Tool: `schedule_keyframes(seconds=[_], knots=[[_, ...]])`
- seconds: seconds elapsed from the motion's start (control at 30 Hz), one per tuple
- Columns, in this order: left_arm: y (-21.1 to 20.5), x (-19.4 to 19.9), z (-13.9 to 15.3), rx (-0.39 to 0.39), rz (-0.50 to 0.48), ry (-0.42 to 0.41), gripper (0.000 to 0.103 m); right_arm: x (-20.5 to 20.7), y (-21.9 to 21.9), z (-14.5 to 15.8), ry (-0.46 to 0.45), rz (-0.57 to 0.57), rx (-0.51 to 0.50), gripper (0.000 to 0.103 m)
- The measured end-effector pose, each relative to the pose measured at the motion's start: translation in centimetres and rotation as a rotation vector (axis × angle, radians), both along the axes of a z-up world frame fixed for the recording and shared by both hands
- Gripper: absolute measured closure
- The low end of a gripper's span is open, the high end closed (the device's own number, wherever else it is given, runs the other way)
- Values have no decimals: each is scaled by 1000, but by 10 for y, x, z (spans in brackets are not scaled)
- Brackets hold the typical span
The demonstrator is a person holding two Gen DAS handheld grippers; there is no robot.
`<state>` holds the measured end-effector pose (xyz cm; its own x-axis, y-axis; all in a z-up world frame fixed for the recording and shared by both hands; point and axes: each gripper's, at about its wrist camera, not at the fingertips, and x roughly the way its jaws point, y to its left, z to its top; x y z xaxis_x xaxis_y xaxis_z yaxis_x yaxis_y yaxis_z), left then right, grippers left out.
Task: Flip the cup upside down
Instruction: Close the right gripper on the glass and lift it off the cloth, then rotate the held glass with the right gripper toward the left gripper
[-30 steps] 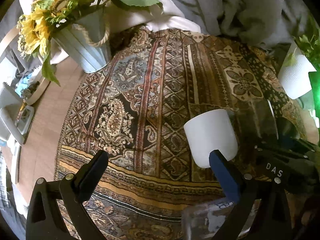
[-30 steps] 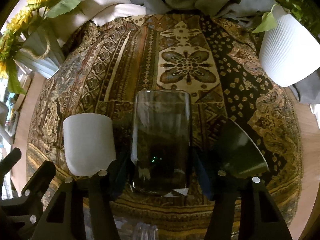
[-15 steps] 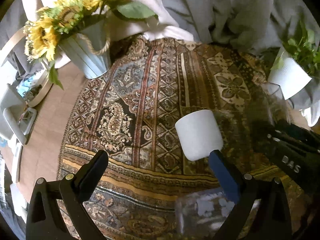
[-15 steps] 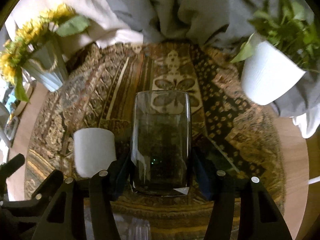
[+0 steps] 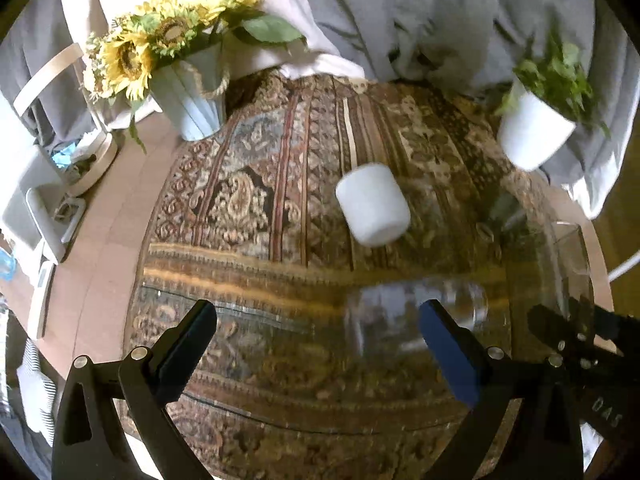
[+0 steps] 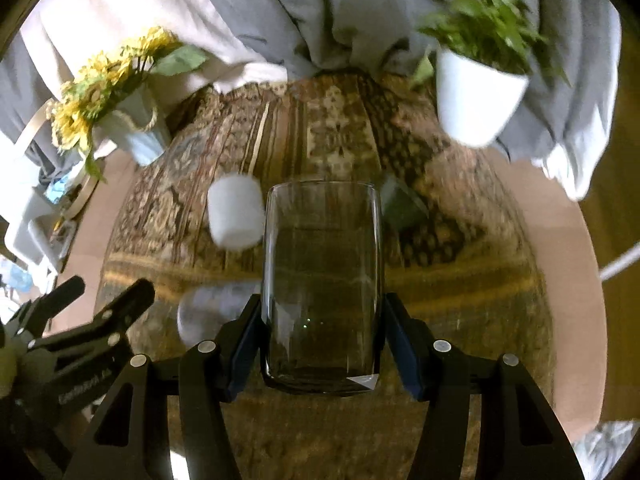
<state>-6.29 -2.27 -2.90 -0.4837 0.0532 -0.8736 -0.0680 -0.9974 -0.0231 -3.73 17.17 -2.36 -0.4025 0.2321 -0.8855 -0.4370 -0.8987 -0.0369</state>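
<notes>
Right tongs [image 6: 322, 340] are clenched on the clear glass cup [image 6: 322, 284]; both blue pads are pressed on its lower walls. In the right wrist view the cup is seen dead centre, held off the patterned cloth [image 6: 460, 240], base toward the camera and rim at 12 o'clock.

Left tongs [image 5: 316, 344] are released, wide gap, nothing between the fingers. From the left wrist view the same cup is only caught as a faint transparent edge at 3 o'clock [image 5: 568, 264], with the right tool's black frame below it.

White cup [image 5: 373, 204] is seen in both views, on the cloth; at roughly 1 o'clock from the left tongs, at 10 o'clock from the glass in the right view [image 6: 236, 212]. Which end is up cannot be told.

A second clear vessel [image 5: 416, 316] is shown blurred just behind the left tongs' right finger; in the right view it is only a pale smear at 8 o'clock [image 6: 212, 312].

Dark green piece [image 6: 402, 208] at 2 o'clock of the glass is resolved only by the right view.

Sunflower pot [image 5: 192, 100] sits at 11 o'clock, white planter [image 5: 532, 136] at 2 o'clock. Bare bench [image 6: 560, 240] edge is seen beyond the cloth.
</notes>
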Motion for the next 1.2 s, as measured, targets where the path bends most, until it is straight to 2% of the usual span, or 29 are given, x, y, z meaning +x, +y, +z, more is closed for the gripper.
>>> schedule_keyframes(seconds=[0.17,0.43,0.7,1.0,1.03,1.07,1.1,1.2], knots=[[2,22,-15,-33,-45,-43,0,26,-10,-25,-55,-23,-51,45],[0,39,-41,-62,-56,-115,0,44,-23,-65,-133,-41,-87,45],[-5,46,-49,-82,-39,-139,0,48,-29,-83,-165,-39,-103,44],[-7,47,-45,-76,-23,-131,0,49,-30,-88,-193,-44,-116,44],[-8,49,-43,-73,-18,-127,0,50,-30,-84,-180,-45,-114,42],[-9,50,-41,-74,-12,-122,0,51,-30,-78,-162,-43,-101,31],[-8,51,-40,-75,-7,-118,0,53,-31,-71,-150,-40,-85,26],[-4,58,-31,-66,-12,-97,0,61,-30,-47,-104,-36,-57,25]])
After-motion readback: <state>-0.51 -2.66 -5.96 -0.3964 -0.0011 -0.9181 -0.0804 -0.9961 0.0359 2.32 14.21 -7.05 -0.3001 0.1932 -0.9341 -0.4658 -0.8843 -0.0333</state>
